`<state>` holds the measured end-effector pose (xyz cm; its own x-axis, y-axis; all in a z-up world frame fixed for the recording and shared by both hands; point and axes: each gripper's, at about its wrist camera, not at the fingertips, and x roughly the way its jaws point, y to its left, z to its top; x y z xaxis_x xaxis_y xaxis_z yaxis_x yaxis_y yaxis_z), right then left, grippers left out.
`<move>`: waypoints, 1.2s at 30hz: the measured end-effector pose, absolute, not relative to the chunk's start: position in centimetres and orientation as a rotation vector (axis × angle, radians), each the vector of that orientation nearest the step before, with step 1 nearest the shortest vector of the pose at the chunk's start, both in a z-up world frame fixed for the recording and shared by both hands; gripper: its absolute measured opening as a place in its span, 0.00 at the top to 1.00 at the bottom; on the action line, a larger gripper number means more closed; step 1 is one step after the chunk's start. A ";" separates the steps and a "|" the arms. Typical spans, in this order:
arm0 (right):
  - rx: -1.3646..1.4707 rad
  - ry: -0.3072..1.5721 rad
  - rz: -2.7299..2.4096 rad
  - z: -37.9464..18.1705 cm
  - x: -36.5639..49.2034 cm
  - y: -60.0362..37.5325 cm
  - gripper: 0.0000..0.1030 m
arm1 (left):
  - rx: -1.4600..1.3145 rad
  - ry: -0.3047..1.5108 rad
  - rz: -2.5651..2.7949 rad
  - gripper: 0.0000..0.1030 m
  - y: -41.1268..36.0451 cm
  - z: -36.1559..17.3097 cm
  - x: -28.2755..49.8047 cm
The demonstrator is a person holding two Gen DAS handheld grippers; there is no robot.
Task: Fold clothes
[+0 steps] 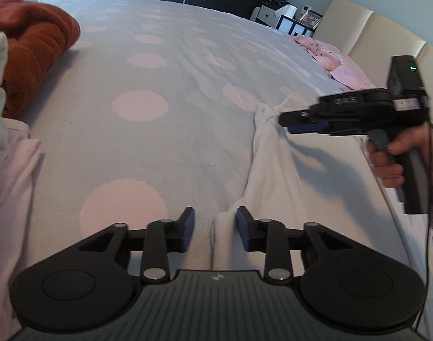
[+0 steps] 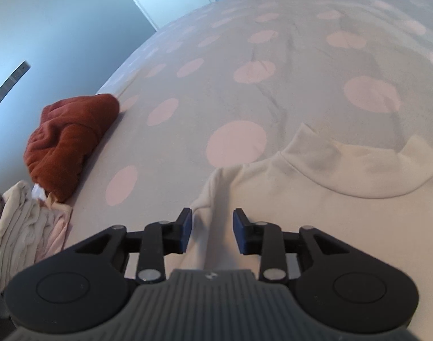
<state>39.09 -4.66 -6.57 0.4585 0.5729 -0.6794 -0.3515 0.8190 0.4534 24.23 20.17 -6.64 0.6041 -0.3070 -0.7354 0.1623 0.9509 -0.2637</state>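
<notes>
White top [image 2: 330,199]: lies flat on the grey, pink-dotted bedspread [image 2: 244,91], collar facing away from the right gripper. Left gripper [image 1: 215,228]: jaws parted, empty, over the top's creased edge; right gripper [image 2: 212,227]: jaws parted, empty, over its shoulder. Rust-red garment [image 2: 71,145] and pale clothes pile [image 2: 20,227]: well apart at the bed's left edge.
</notes>
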 end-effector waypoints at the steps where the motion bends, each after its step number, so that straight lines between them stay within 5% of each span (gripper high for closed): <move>1: 0.258 0.931 0.591 -6.1 37.8 -5.1 0.65 | -0.172 0.883 -0.273 0.69 20.1 -6.4 23.7; 14: 0.252 0.949 0.667 -3.8 13.5 -9.3 0.65 | -0.046 0.890 -0.415 0.69 16.2 -1.9 12.5; 24: 0.216 1.077 0.803 -6.4 -3.4 -8.2 0.65 | 0.031 0.975 -0.450 0.69 10.8 -3.3 7.6; 36: 0.107 1.138 0.788 -12.2 -5.8 -3.3 0.71 | 0.094 1.012 -0.392 0.69 8.5 -4.2 5.4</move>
<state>-5.83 -3.27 -12.19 0.1865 0.6099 -0.7703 -0.5065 0.7315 0.4566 5.40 8.48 -4.23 0.4673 -0.2763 -0.8398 0.3620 0.9264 -0.1033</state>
